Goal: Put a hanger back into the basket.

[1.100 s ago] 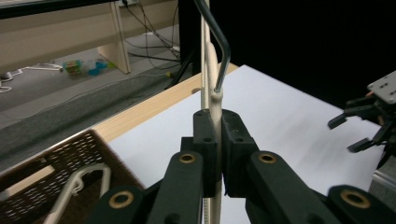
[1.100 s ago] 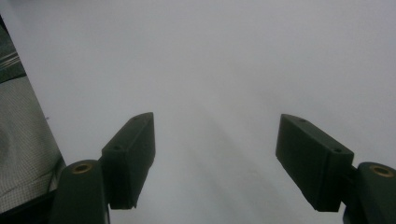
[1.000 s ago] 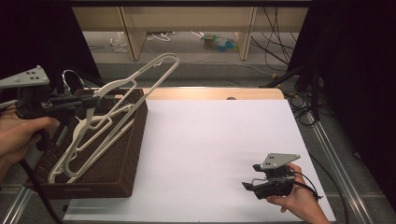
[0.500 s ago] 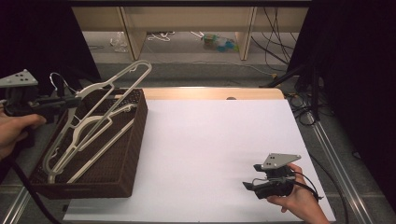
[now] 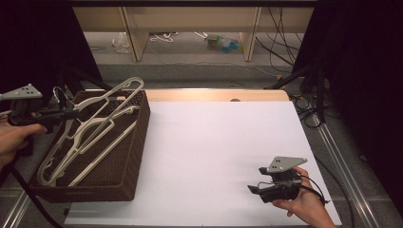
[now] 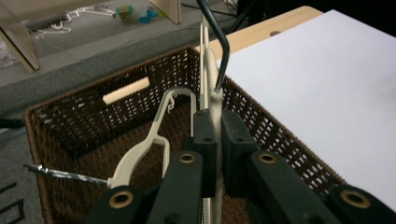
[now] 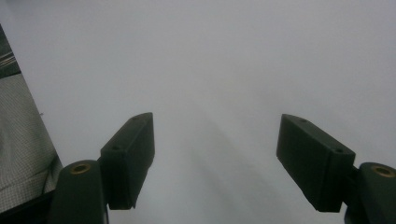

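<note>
White board (image 5: 223,152) is covering the table in the high view, with a brown wicker basket (image 5: 128,156) sitting at its left edge. Over the basket, the left gripper (image 5: 71,113) is pinching a cream hanger (image 5: 111,97) that is leaning into it above what look like more hangers (image 5: 76,156). Near the front right corner, the right gripper (image 5: 252,189) is resting in the person's hand.

Left gripper view: the jaws are pressing together on the cream hanger (image 6: 215,105) just below its dark hook (image 6: 219,42), above the basket (image 6: 275,135).

Right gripper view: the right gripper (image 7: 215,154) is hovering, jaws spread wide with nothing between them, over the board (image 7: 210,60).
</note>
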`<state>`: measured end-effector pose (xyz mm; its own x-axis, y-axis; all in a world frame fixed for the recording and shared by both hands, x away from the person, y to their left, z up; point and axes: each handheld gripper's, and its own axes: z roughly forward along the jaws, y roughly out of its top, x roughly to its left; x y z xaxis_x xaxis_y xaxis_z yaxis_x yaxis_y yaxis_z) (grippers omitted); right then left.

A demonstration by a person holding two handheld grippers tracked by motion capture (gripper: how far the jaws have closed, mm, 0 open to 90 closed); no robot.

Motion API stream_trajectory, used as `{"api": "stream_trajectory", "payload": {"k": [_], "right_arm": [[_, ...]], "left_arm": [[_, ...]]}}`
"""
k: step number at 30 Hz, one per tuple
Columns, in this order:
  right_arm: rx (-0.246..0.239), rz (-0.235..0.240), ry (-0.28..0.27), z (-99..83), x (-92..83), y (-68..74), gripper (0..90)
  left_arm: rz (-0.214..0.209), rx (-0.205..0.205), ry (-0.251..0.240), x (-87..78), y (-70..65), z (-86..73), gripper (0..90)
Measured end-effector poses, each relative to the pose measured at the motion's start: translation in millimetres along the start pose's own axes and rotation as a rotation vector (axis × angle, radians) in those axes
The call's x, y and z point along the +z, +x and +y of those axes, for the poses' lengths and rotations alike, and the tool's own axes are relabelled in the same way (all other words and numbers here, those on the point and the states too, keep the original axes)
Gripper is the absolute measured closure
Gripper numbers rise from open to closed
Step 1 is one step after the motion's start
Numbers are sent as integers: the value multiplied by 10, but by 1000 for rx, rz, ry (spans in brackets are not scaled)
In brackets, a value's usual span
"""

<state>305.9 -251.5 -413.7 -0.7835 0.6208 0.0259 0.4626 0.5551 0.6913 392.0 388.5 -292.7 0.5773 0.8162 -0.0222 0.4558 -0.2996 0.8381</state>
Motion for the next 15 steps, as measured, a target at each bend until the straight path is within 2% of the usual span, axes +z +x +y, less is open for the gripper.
{"api": "stream_trajectory", "payload": {"k": [2,3,6,7,9,10,11,12,13,15], "right_arm": [[0,-3,-3,1,2,1,288],[-2,-4,-5,2,2,0,286],[-4,-17,-28,-1,12,2,281],[-6,-12,-17,4,-3,-4,278],[-2,-23,-34,-1,6,-2,276],[-1,-24,-34,-3,6,-2,275],[-4,-21,-27,-2,-1,-6,275],[-7,-13,-17,0,-8,-10,275],[-7,-13,-17,-2,-6,-8,275],[-5,-11,-14,-5,-2,-5,275]], "left_arm": [[-1,-1,4,24,32,-46,861],[-9,12,4,40,62,-66,861],[-2,-17,13,73,77,-137,861],[-5,10,16,83,105,-144,861],[-7,6,10,95,138,-173,861],[0,-27,17,96,125,-191,861],[-9,1,20,103,149,-192,861],[-11,-18,17,120,143,-209,861],[-9,13,35,116,165,-213,861],[-15,22,40,146,176,-224,860]]}}
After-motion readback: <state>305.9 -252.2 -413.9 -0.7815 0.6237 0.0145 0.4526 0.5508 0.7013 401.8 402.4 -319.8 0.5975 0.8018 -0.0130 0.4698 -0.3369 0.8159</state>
